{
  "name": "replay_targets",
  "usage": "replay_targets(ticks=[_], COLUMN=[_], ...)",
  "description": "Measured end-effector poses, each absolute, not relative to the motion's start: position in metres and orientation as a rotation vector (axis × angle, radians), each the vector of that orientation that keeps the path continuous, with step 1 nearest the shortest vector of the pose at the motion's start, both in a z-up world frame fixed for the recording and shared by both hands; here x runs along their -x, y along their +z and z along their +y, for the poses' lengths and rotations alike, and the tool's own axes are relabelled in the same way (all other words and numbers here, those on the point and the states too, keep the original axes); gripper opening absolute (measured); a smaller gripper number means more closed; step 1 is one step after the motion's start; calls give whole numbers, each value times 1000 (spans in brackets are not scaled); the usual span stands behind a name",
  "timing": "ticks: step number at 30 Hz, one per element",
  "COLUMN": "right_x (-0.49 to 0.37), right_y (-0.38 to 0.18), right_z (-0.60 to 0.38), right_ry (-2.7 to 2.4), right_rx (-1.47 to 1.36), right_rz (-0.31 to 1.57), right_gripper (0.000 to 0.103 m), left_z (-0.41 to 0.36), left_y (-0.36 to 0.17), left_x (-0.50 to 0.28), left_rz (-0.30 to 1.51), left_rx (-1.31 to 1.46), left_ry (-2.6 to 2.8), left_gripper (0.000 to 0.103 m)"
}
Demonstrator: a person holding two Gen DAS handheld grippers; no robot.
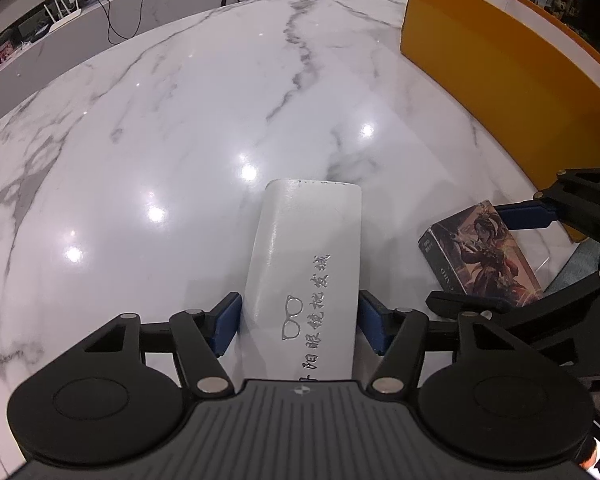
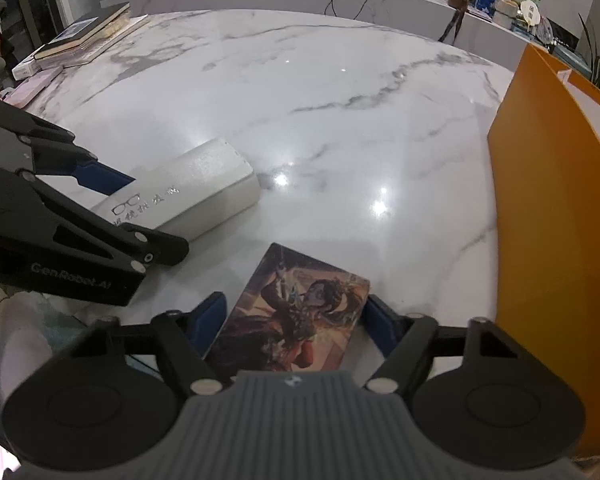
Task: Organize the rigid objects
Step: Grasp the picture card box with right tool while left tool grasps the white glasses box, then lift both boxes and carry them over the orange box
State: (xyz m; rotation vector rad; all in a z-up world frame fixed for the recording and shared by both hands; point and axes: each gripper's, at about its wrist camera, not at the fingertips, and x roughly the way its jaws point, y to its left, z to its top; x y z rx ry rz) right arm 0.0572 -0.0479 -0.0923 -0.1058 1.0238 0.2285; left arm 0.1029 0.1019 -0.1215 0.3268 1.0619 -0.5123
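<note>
A white glasses case (image 1: 306, 264) with silver lettering lies lengthwise between the blue pads of my left gripper (image 1: 299, 324), which is shut on it. It also shows in the right wrist view (image 2: 188, 188), with the left gripper (image 2: 116, 208) around its near end. A card box (image 2: 296, 312) with a painted figure sits between the pads of my right gripper (image 2: 296, 324), which is shut on it. In the left wrist view the card box (image 1: 484, 252) is held tilted by the right gripper (image 1: 500, 256), beside the case.
A tall orange box (image 1: 496, 68) stands on the marble table (image 1: 180, 140) at the right; it also shows in the right wrist view (image 2: 548, 208). Stacked books (image 2: 80, 36) lie at the table's far left. A raised counter with cables and clutter runs behind.
</note>
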Motion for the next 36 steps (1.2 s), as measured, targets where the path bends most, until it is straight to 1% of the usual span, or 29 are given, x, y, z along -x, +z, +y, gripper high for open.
replay_targets(ticks=[3, 5, 7, 15, 24, 31, 36], right_x=[-57, -57, -57, -52, -51, -47, -47], right_y=[-92, -91, -91, -74, -44, -3, 29], right_z=[-48, -48, -47, -50, -63, -81, -106], right_ry=[237, 245, 251, 268, 263, 242, 210], right_rx=[107, 104, 99, 107, 59, 51, 72], right_rz=[1015, 1010, 1008, 938, 857, 752, 693], right_gripper=[69, 65, 63, 60, 60, 60, 60], left_z=[101, 101, 100, 96, 89, 76, 52], left_y=[-121, -121, -121, -104, -58, -9, 26], left_x=[-103, -102, -99, -92, -87, -83, -89], left_rz=[1059, 1052, 1033, 973, 863, 753, 682], left_rx=[-332, -339, -366, -380, -329, -294, -249], left_ry=[-513, -514, -520, -554, -551, -557, -581], left_gripper=[71, 71, 71, 70, 69, 69, 69])
